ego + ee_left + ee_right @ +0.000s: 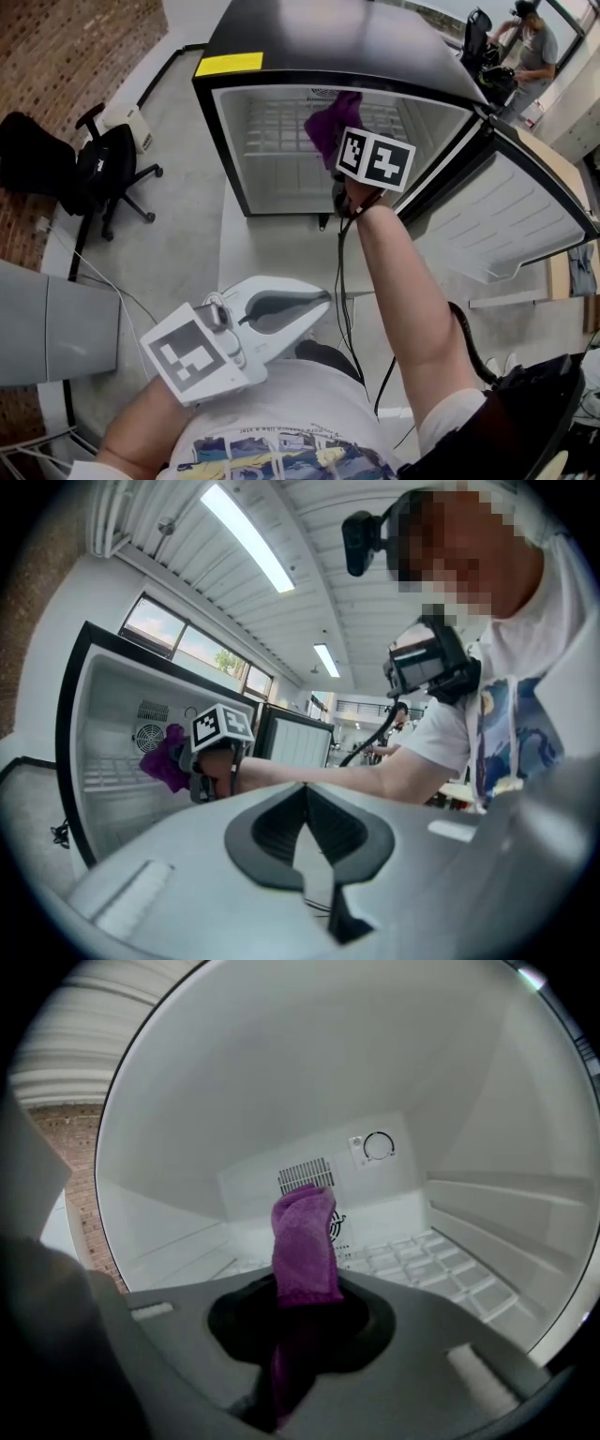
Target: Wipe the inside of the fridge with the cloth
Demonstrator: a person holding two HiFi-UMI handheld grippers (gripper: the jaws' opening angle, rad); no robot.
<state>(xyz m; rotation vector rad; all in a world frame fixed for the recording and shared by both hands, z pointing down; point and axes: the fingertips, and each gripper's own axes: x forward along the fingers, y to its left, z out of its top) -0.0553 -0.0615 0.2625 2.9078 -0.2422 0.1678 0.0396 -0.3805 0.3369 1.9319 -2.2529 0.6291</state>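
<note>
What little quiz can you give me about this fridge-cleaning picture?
1. Which gripper holds the purple cloth?
2. True or false: the fridge has its door open.
3. The left gripper is: A) inside the fridge, B) outside it, low by the person, C) gripping the door.
Key: 1. The right gripper, jaws shut on it. 2. True. 3. B.

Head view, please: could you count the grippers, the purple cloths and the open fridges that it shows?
Grippers: 2, the left gripper and the right gripper
Purple cloths: 1, the purple cloth in the right gripper's jaws
Open fridges: 1, the black fridge
Total: 4
</note>
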